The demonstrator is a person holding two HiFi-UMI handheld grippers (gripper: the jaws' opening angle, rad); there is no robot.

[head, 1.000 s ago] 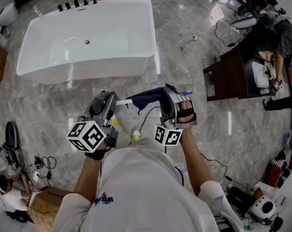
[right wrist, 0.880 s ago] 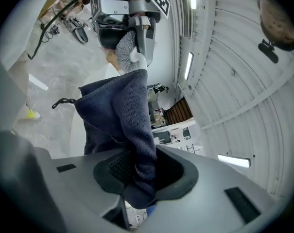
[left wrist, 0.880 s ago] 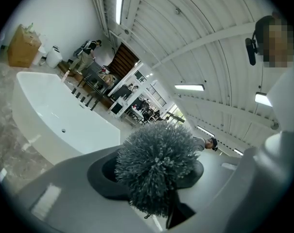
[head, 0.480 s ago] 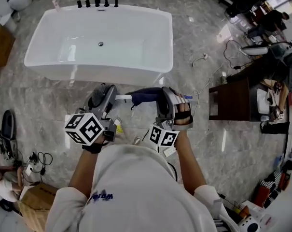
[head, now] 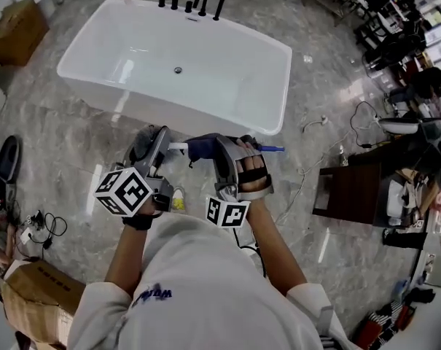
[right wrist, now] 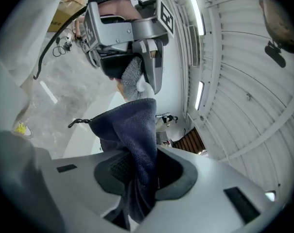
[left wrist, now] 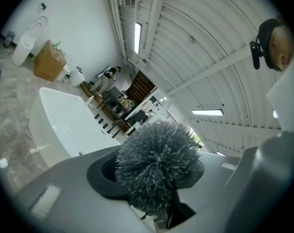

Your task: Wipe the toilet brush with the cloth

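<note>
Head view, we are clamping the toilet brush [left wrist: 156,166] in the left gripper [head: 162,140] fingers, right gripper [head: 221,150] fingers closing on the blue cloth [right wrist: 137,135].

Here's the cloth [right wrist: 137,135] — dark blue, nubbly weave, matt. The toilet brush [left wrist: 156,164] shows stiff, fuzzy grey bristles. At twelve o'clock the bathtub [head: 235,64] gleams glossy white — polished stone floor [head: 52,137] too.

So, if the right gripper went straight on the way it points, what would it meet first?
Probably the toilet brush, its grey head, held by the left gripper right ahead. The right gripper, jaws closing with the cloth between them, would push the cloth there first; depth is unclear.
</note>
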